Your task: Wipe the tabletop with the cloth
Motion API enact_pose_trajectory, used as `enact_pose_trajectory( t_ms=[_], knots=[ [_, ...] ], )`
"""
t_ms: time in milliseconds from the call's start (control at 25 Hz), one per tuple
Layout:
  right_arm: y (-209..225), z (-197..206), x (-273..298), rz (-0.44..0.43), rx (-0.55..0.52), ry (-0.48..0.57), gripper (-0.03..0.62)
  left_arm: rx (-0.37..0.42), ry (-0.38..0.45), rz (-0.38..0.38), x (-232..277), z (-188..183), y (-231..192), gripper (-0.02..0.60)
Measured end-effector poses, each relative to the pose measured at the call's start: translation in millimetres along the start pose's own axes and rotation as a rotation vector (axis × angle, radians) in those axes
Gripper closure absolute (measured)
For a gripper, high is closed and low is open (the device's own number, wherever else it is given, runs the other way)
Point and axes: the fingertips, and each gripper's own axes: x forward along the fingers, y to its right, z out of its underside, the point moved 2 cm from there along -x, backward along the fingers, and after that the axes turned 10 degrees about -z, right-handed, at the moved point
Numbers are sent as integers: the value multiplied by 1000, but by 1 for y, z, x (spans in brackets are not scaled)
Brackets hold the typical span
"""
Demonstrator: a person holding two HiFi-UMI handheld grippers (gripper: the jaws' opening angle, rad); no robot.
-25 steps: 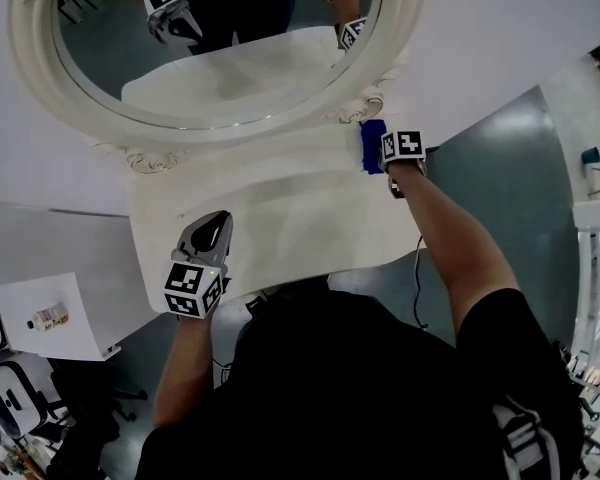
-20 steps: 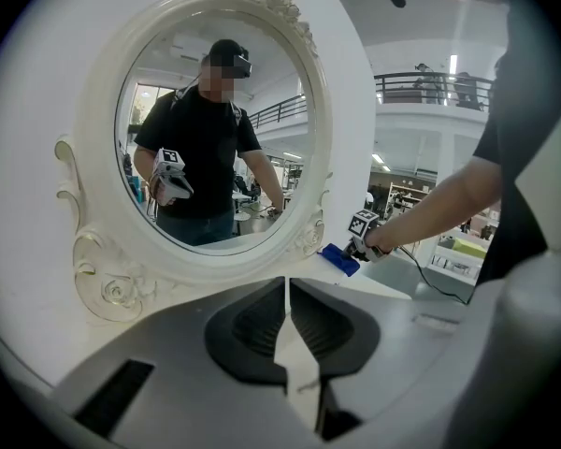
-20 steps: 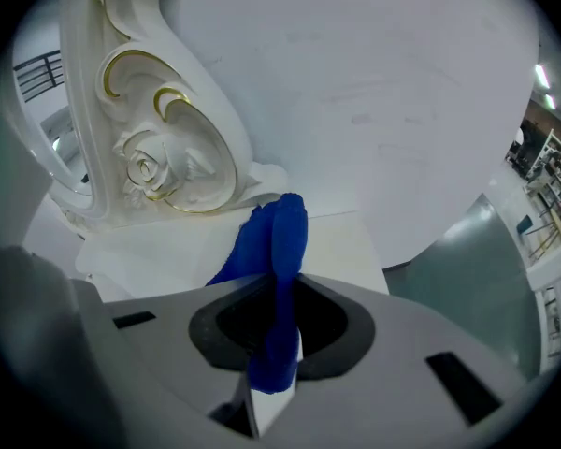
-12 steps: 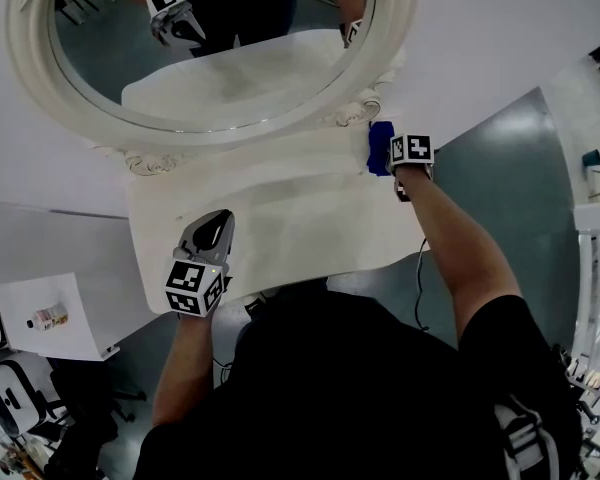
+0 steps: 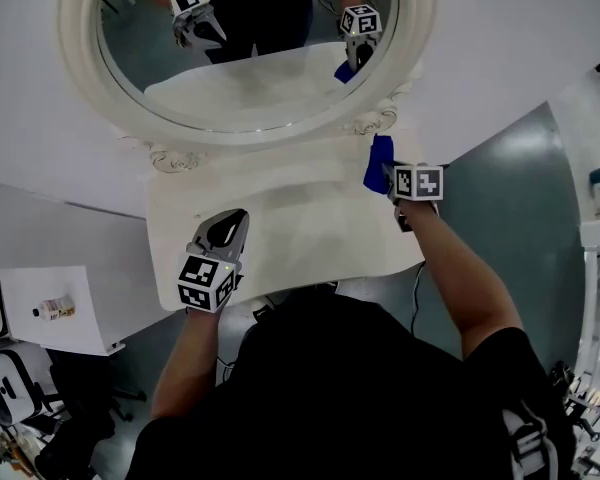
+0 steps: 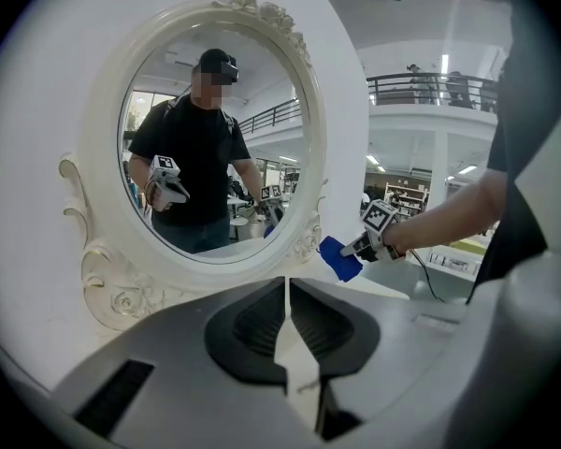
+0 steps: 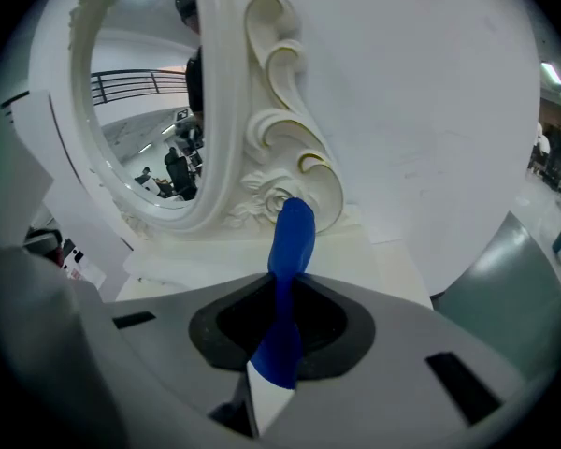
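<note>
Cloth [image 5: 378, 163], blue, sat clamped between the jaws of the right gripper [image 5: 392, 178] at the rear right corner of the tabletop [image 5: 300, 218], just beside the mirror [image 5: 248, 134], its free end apparently off the surface. The left gripper [image 5: 227, 230], jaws together and empty, hovered over the front left edge. Wiping well probably meant lowering the cloth flat, pressing evenly, and sweeping overlapping strokes toward the left edge, clear of the mirror.
</note>
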Motion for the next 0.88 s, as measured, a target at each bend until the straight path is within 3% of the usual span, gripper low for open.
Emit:
enact_pose_trajectory(
  t_ms=[440,880],
  knots=[
    [-109,-2,-46,-71,-194,121,548,23,3,16,-29,3,-18,557],
    [-185,-23,-96,-77,-299,283,548,35,14,31,-54,8,-39,557]
  ],
)
